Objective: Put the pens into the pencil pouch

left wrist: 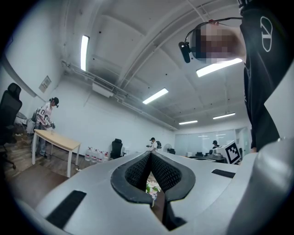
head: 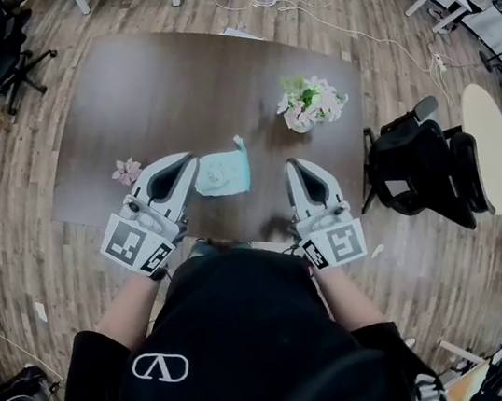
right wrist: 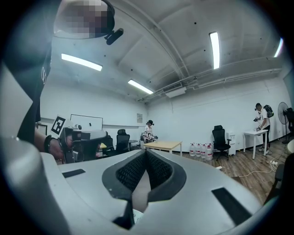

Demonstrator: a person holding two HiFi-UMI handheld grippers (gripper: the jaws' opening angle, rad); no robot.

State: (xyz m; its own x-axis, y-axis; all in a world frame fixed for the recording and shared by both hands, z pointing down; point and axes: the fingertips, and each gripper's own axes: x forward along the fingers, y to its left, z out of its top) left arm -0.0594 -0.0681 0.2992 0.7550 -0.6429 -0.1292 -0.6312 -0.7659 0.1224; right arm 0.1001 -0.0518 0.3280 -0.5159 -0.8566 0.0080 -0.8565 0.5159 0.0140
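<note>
A pale teal pencil pouch (head: 221, 173) lies on the dark brown table (head: 167, 85), just in front of me. No pens show in any view. My left gripper (head: 188, 163) is held level with its tip beside the pouch's left edge. Its jaws are shut with nothing between them (left wrist: 150, 155). My right gripper (head: 294, 164) hovers to the pouch's right, a short gap away. It is also shut and empty (right wrist: 146, 154). Both gripper views look out level across the room, so the pouch is hidden in them.
A pot of white and pink flowers (head: 309, 102) stands on the table behind the right gripper, and a small pink flower (head: 126, 171) lies to the left. A black office chair (head: 421, 168) sits at the table's right edge. Other people work at distant desks.
</note>
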